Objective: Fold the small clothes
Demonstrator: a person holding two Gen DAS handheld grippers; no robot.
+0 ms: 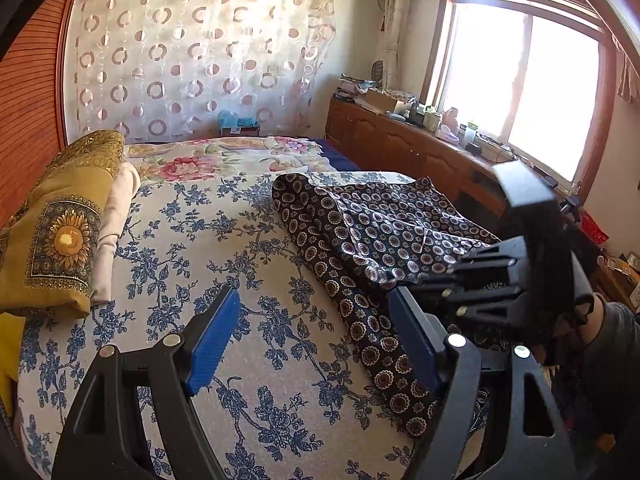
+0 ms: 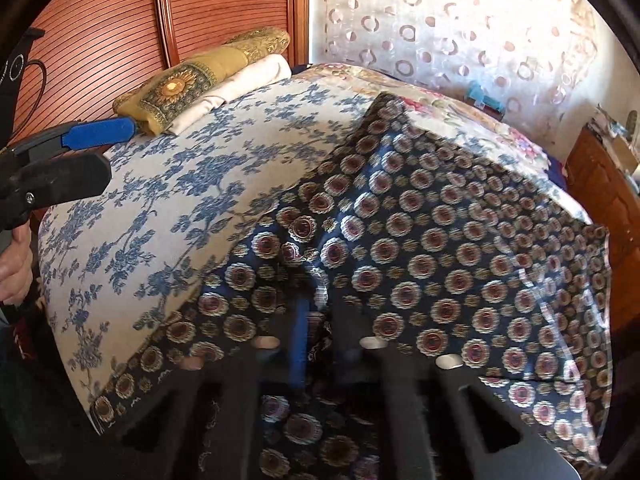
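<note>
A dark navy garment with round medallion print (image 1: 360, 232) lies partly folded on the bed's right side. My left gripper (image 1: 316, 336) is open and empty, hovering over the bedspread beside the garment's left edge. My right gripper (image 2: 316, 312) is shut on the garment (image 2: 440, 248), holding a fold of it lifted so the cloth drapes over the fingers. In the left wrist view the right gripper (image 1: 424, 280) shows at the garment's near right edge. The left gripper's blue pad (image 2: 100, 132) shows at the far left of the right wrist view.
The bed has a white bedspread with blue flowers (image 1: 200, 248). A folded mustard sunflower cloth (image 1: 60, 232) and a cream cloth (image 1: 116, 224) lie at its left edge. A floral quilt (image 1: 224, 156) lies behind. A wooden cabinet (image 1: 400, 140) with clutter stands under the window.
</note>
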